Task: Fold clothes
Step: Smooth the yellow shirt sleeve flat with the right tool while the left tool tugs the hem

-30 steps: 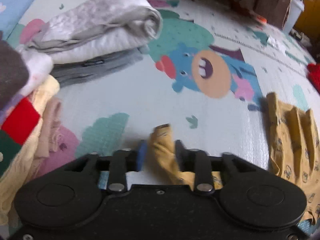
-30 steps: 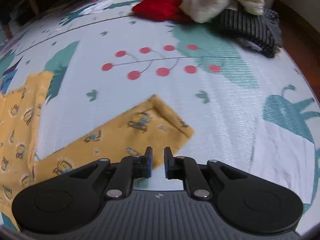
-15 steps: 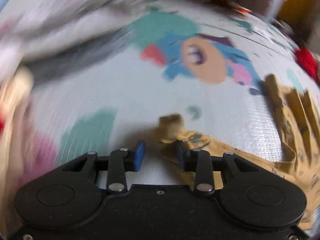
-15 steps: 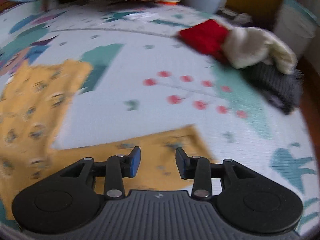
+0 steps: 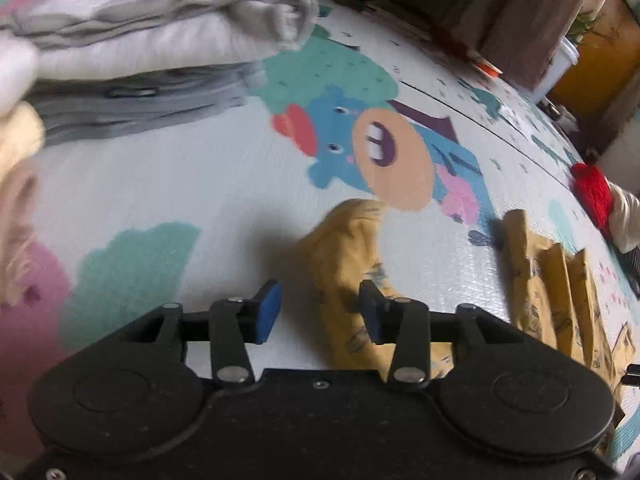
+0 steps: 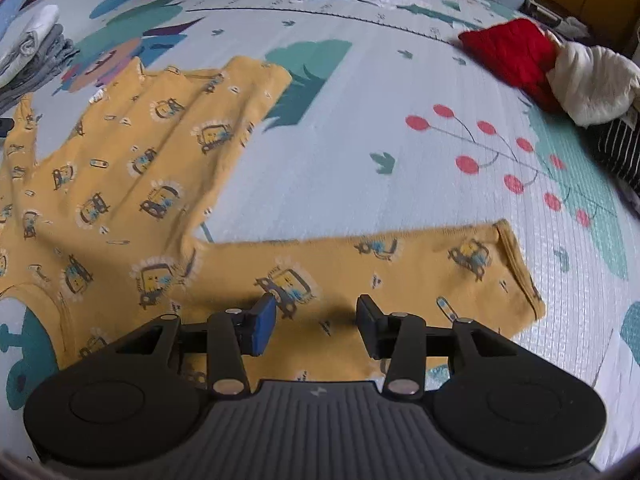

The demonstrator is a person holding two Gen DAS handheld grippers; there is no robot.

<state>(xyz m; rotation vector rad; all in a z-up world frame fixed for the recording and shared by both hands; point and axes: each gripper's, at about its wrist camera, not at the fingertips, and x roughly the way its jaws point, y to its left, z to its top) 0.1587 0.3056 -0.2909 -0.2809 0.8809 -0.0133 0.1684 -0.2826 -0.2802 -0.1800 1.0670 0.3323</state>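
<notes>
A yellow long-sleeved shirt [image 6: 132, 184] with a small car print lies spread on the play mat [image 6: 360, 120]. Its right sleeve [image 6: 400, 268] stretches flat to the right, and my right gripper [image 6: 316, 320] hovers open above it, holding nothing. In the left wrist view the other sleeve [image 5: 352, 264] lies bunched on the mat, with the shirt's wrinkled body [image 5: 560, 292] to the right. My left gripper [image 5: 318, 312] is open, its jaws on either side of that bunched sleeve, not closed on it.
A stack of folded grey and white clothes [image 5: 152, 52] sits at the far left, also seen in the right wrist view [image 6: 32, 56]. A pile with a red knit [image 6: 512, 56], a cream garment [image 6: 592, 80] and a striped one [image 6: 620, 148] lies at the far right.
Both grippers have opened. The left one let go of the yellow sleeve, which now lies bunched on the mat. The right one opened and rose above the flat sleeve.
</notes>
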